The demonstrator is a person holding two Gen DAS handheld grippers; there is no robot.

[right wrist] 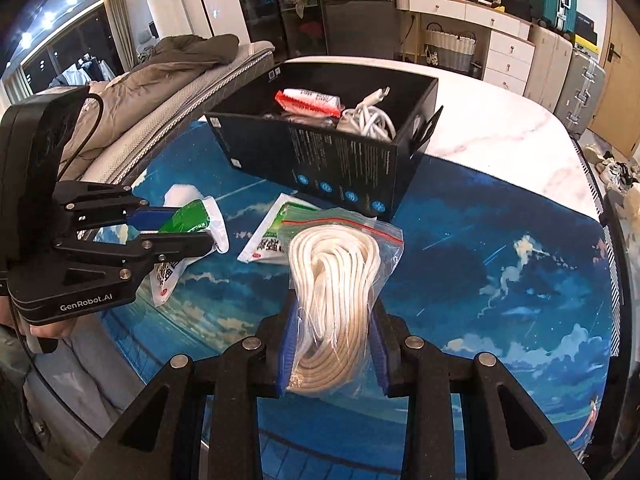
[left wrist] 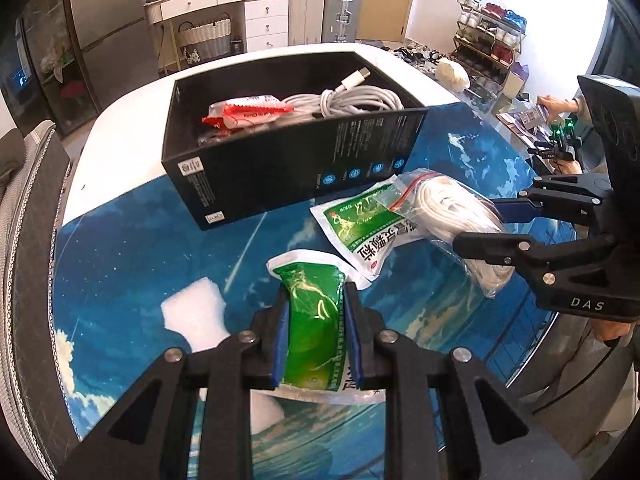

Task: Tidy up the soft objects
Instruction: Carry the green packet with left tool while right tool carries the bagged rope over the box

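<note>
My left gripper (left wrist: 316,300) is shut on a green and white sachet (left wrist: 316,320), lifted off the blue mat; the gripper also shows in the right wrist view (right wrist: 188,226). My right gripper (right wrist: 334,312) is shut on a clear zip bag of coiled white cord (right wrist: 336,280), also seen in the left wrist view (left wrist: 460,216). A second green sachet (left wrist: 360,228) lies flat on the mat, partly under the bag. The black box (left wrist: 288,168) stands behind, holding a red and white packet (left wrist: 244,114) and a white USB cable (left wrist: 352,100).
A white foam piece (left wrist: 196,316) lies on the mat at the left. The white marble table (right wrist: 500,120) extends behind the box. A bed with a jacket (right wrist: 180,60) is at the left, drawers and suitcases stand at the back.
</note>
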